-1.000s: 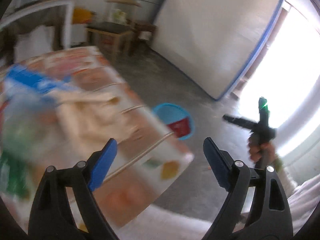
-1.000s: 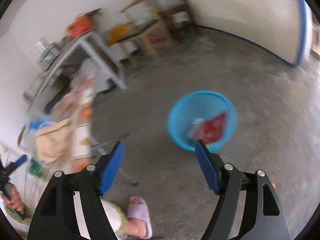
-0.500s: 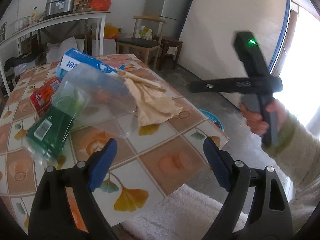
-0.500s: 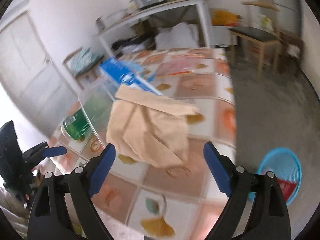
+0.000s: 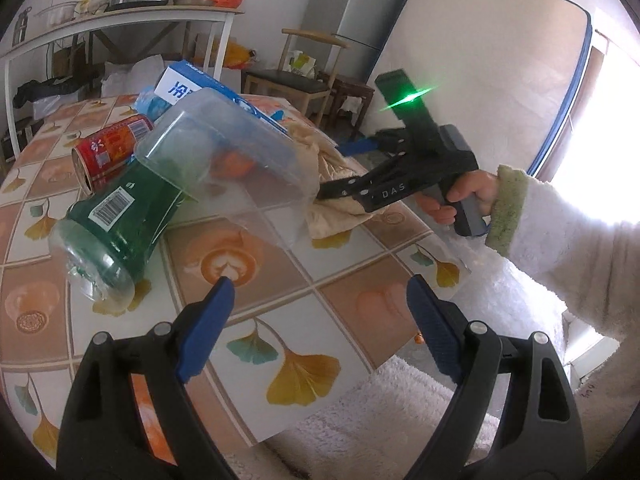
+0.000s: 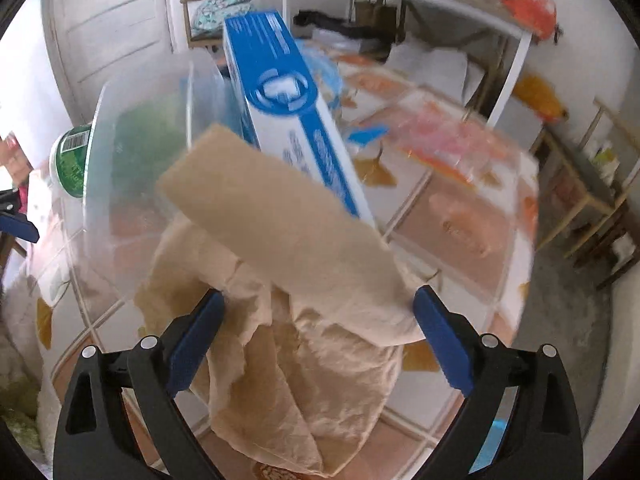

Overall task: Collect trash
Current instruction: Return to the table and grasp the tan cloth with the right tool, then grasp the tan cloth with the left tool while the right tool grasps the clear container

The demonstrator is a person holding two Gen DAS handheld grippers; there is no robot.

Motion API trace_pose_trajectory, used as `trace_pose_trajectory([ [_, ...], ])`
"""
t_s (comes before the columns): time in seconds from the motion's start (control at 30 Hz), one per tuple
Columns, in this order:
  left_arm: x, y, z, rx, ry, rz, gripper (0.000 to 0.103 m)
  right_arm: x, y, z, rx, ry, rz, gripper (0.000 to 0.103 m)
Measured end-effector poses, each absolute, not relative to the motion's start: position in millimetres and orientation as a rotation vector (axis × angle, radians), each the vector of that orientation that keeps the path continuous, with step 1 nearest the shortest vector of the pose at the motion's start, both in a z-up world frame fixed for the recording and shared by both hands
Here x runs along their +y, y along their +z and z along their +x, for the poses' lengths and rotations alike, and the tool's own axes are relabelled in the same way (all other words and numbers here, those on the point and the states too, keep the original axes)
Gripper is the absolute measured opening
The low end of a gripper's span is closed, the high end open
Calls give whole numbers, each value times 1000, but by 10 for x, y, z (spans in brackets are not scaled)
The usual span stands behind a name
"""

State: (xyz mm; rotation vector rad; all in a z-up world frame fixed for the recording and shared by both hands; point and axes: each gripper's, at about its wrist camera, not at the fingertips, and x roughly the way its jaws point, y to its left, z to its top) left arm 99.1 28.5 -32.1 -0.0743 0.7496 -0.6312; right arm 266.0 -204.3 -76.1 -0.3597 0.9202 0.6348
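Trash lies on a tiled table (image 5: 256,264): a green plastic bottle (image 5: 116,228), a red can (image 5: 110,150), a clear plastic container (image 5: 228,164), a blue and white box (image 5: 208,94) and crumpled beige paper (image 5: 340,212). My left gripper (image 5: 320,320) is open and empty above the table's near edge. My right gripper (image 6: 316,324) is open, its jaws on either side of the beige paper (image 6: 296,292). In the left wrist view its fingers (image 5: 356,146) reach over the paper. The box (image 6: 288,120) and the container (image 6: 140,168) lie just beyond.
A white fluffy rug (image 5: 380,420) lies below the table's near edge. A shelf table (image 5: 120,20) with pots and bags, a chair (image 5: 296,80), a fridge (image 5: 360,4) and a leaning mattress (image 5: 480,76) stand behind. A sliver of a blue basket (image 6: 496,436) shows on the floor.
My right gripper swung from the blue basket on the floor up to the table and closed in on the beige paper. My left gripper turned toward the trash pile.
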Motion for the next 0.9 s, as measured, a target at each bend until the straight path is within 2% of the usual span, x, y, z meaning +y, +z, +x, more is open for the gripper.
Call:
trace_pose_trajectory([
  [0.07,286,-332,991,750,-638,-78,84,-2064,-816,2628,952,645,-323,76],
  [0.13,277,-332,993,752,-641,-76,84,-2073,-843,2581,956,634,-290,70],
  [0.2,256,-336,981,752,-647,-67,84,-2143,-826,2498,955,610,-249,58],
  [0.27,225,-338,962,746,-650,-53,84,-2232,-801,2397,969,589,-186,41],
  [0.37,167,-334,914,735,-655,-37,84,-2340,-792,2234,988,544,-120,27],
  [0.5,66,-332,862,721,-655,6,84,-2375,-802,2047,1016,519,-58,17],
  [0.67,-114,-338,785,684,-660,94,84,-2389,-844,1869,1114,589,122,11],
  [0.9,-422,-429,755,618,-641,248,84,-2389,-1060,1948,1304,725,456,8],
])
